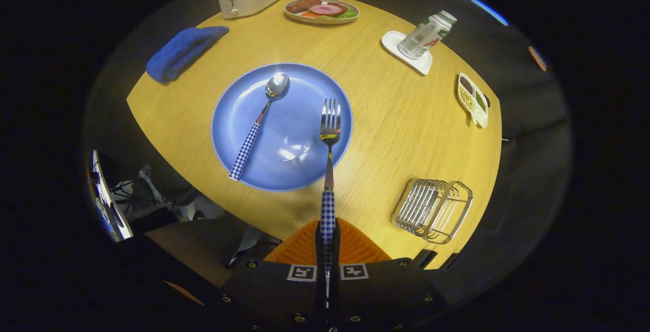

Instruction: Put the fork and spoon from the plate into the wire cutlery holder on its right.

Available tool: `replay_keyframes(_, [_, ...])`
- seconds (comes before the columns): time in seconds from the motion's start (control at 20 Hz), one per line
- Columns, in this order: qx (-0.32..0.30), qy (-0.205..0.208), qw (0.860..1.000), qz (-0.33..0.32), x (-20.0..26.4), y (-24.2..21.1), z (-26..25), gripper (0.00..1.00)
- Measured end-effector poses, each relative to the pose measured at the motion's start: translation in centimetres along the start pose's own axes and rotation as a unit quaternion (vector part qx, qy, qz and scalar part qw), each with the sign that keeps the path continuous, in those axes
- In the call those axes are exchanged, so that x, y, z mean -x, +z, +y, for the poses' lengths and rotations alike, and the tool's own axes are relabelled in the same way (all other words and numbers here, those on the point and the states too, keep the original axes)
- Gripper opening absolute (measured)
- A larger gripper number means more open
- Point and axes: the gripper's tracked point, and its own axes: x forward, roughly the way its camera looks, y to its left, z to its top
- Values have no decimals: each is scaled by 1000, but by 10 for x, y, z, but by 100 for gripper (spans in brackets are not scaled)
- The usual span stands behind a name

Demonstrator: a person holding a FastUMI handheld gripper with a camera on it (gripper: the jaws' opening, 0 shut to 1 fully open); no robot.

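The gripper (327,243) fingers are closed tight on the fork (329,159) handle. The spoon (259,124) lies on the plate (299,169); the wire holder (433,210), lower right, looks empty.

fork (329,154) checked handle, lifted | spoon (258,126) on plate (304,169) | wire holder (433,210) right

- My tongs (327,243) pinch the fork (329,159) by its checked handle, tines at 12 o'clock over the blue plate (238,119).
- Spoon (258,124) lies on the plate, at 10 o'clock.
- Wire cutlery holder (434,210) sits on the desk (396,134) at 2 o'clock.
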Motion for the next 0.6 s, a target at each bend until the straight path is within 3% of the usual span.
replay_keyframes(0.6, [-20,-53,996,68,41,-77,-118,2])
